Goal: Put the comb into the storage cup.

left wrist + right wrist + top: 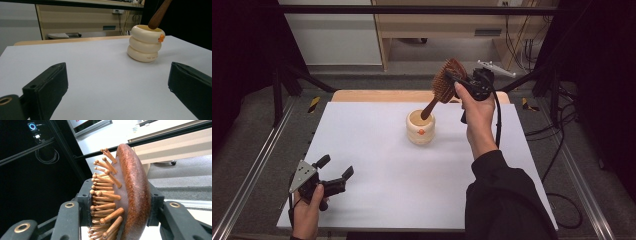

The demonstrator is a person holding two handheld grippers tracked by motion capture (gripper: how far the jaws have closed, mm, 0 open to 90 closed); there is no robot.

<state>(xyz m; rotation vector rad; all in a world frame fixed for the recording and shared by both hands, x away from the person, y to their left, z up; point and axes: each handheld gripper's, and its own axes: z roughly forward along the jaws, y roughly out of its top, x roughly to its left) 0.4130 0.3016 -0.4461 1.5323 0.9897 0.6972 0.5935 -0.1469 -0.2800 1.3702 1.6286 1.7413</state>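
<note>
A wooden hairbrush (443,82) hangs tilted over a cream ribbed holder (420,128), its handle tip dipped into the holder's mouth while the bristled head leans up and away toward the far side of the worktop (377,165). The right gripper (460,81) has its jaws clamped across the brush head, one jaw against the wooden pins and the other against the rounded back, as the right gripper view (120,202) makes plain. The handle end (158,15) sits at the rim of the holder (145,43) rather than deep inside, so the placing looks only partly done: the brush has been brought to the holder and lined up, but by this reading it must be lowered until it rests inside and then let go. The holder stands upright near the middle of the worktop, toward its far edge, with a small orange mark on its near side. Well away from the holder, at the near left corner of the worktop, the left gripper (333,172) rests low in the person's hand, its jaws spread wide with nothing between them, pointing across the white surface toward the holder.
</note>
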